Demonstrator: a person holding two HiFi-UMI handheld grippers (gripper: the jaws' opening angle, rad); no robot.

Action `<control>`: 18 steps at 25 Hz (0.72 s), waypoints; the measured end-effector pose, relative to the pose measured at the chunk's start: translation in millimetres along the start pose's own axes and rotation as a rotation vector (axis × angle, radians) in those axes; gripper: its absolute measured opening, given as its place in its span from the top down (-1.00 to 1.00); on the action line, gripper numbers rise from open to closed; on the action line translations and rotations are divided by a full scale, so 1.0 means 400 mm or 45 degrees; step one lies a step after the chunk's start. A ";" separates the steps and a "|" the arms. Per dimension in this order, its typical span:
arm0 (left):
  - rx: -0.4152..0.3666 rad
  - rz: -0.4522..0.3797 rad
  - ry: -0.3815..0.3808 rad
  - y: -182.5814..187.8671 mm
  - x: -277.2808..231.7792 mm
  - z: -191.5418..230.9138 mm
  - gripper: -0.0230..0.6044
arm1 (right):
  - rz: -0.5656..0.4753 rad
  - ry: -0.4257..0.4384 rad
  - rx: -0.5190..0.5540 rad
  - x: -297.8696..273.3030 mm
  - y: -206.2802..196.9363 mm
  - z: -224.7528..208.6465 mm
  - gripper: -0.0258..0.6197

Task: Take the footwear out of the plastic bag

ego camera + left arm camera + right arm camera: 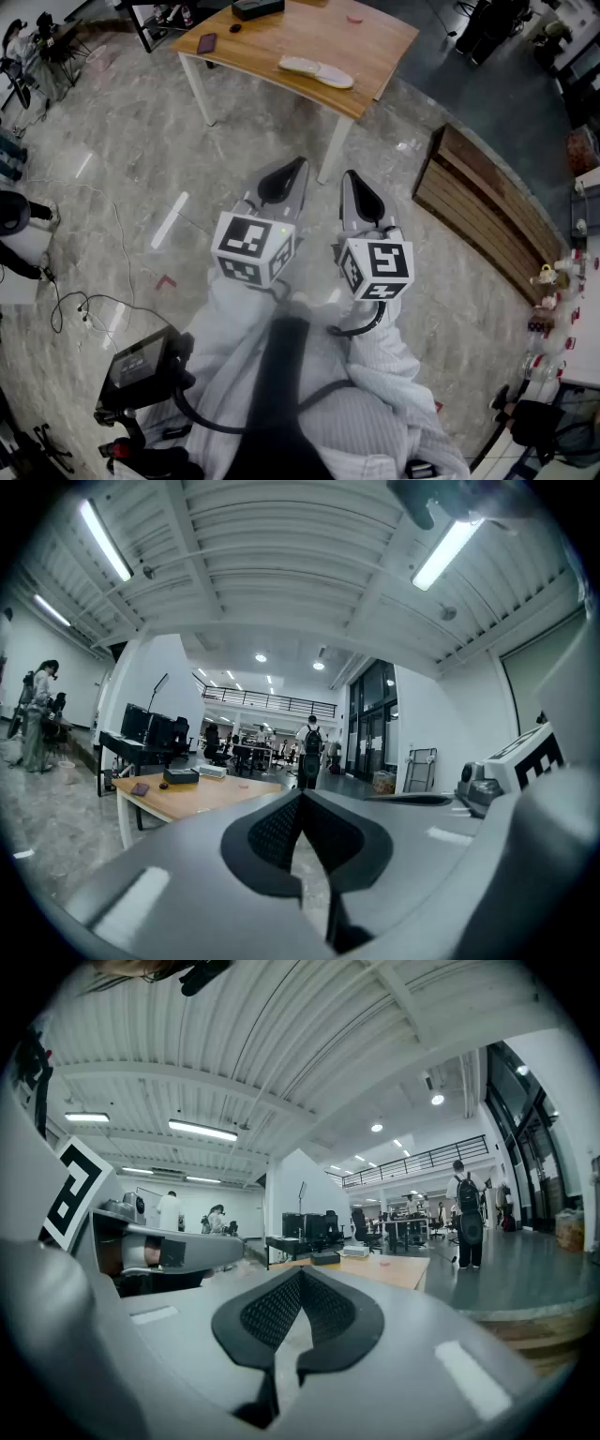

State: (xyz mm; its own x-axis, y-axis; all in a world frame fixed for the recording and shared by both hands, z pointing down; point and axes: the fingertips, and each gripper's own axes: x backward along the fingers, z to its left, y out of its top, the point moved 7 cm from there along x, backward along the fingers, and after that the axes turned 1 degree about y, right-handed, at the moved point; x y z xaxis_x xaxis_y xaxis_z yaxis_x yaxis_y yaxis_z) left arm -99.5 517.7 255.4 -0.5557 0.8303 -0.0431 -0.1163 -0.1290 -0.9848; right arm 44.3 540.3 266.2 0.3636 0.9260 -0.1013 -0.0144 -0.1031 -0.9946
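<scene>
A pale, flat piece of footwear (pixel 316 71) lies near the front edge of the wooden table (pixel 281 37), well ahead of me. Whether a plastic bag wraps it is too small to tell. My left gripper (pixel 292 169) and right gripper (pixel 352 183) hang side by side over the floor, short of the table, both pointing towards it. Both are shut with nothing between the jaws. In the left gripper view the pads meet at the left gripper's tip (pixel 300 797), with the table (pixel 192 797) beyond. The right gripper view shows the right gripper (pixel 300 1272) closed the same way.
A dark phone (pixel 206 43) and a black box (pixel 258 8) lie on the table. A slatted wooden bench (pixel 487 211) stands to the right. Black equipment (pixel 141 366) and cables sit on the floor at lower left. A person with a backpack (pixel 466 1208) stands far off.
</scene>
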 end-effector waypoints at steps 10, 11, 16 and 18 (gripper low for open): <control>0.002 0.010 0.006 0.014 -0.029 -0.004 0.92 | 0.004 0.008 -0.002 -0.015 0.019 -0.020 0.89; 0.002 0.011 0.007 0.015 -0.033 -0.004 0.92 | 0.003 0.007 -0.004 -0.016 0.020 -0.023 0.89; -0.002 0.030 0.032 0.018 -0.047 0.000 0.92 | -0.010 0.007 -0.036 -0.027 0.027 -0.034 0.88; 0.010 0.028 0.051 0.017 -0.045 0.005 0.92 | -0.005 0.019 -0.034 -0.032 0.027 -0.035 0.88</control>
State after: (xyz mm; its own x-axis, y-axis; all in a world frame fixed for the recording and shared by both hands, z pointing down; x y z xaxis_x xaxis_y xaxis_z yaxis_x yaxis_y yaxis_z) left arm -91.8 500.8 249.6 -0.5247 0.8483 -0.0717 -0.1112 -0.1517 -0.9821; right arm 52.6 522.3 256.9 0.3772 0.9210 -0.0971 0.0116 -0.1096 -0.9939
